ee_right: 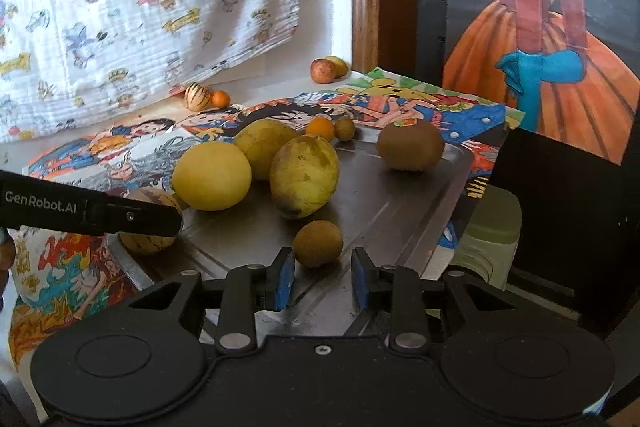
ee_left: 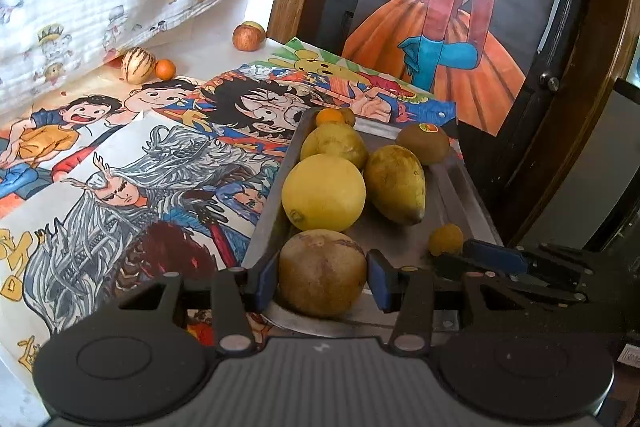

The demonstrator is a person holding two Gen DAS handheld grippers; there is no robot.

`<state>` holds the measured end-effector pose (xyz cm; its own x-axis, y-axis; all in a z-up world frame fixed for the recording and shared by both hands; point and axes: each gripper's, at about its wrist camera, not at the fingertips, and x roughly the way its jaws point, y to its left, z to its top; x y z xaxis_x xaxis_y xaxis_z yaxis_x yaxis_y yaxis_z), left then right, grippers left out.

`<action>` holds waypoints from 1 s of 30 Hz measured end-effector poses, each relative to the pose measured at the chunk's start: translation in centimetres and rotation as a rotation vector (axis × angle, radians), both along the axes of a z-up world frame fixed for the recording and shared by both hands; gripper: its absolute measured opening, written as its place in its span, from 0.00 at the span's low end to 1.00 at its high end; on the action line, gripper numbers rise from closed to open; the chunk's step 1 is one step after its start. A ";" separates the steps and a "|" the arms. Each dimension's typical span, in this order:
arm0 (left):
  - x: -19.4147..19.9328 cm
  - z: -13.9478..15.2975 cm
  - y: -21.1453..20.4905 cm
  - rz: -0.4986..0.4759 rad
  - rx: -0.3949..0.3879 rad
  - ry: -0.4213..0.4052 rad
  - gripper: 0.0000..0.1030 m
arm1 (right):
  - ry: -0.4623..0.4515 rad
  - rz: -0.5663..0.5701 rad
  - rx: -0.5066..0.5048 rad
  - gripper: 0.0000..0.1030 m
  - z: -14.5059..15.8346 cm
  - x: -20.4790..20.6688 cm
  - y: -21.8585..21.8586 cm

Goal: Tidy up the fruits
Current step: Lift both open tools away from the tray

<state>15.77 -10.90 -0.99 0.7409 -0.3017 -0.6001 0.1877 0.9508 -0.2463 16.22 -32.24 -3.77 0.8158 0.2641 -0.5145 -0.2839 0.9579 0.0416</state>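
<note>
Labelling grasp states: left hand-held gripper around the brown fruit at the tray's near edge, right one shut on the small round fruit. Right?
Not quite. The right hand-held gripper is open; the small round fruit sits untouched ahead of its fingers, per the right wrist view. The rest holds.

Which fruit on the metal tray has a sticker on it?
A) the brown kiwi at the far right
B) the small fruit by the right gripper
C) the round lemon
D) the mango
A: the brown kiwi at the far right of the tray carries a small red and yellow sticker on top; the other fruits show none.
</note>
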 end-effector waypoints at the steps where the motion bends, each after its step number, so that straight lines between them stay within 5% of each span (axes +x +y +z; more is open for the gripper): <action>1: 0.0 0.0 0.1 0.001 -0.008 0.001 0.51 | -0.004 -0.010 0.011 0.36 0.0 -0.2 -0.1; 14: -2.1 -0.1 1.3 0.085 -0.082 -0.098 0.66 | -0.068 -0.109 0.021 0.69 1.1 -3.4 1.1; 19: -3.6 0.2 2.4 0.143 -0.074 -0.145 0.83 | -0.081 -0.146 0.061 0.97 1.6 -5.5 1.4; 23: -5.1 0.4 2.9 0.185 -0.047 -0.160 0.97 | -0.103 -0.148 0.095 0.99 2.0 -7.7 1.8; 30: -8.4 0.6 4.4 0.257 -0.006 -0.190 1.00 | -0.111 -0.156 0.024 0.99 2.4 -10.4 3.3</action>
<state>7.40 -6.49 -0.43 0.8920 -0.0931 -0.4424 -0.0153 0.9718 -0.2355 5.81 -28.94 -1.38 0.8991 0.1412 -0.4144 -0.1363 0.9898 0.0416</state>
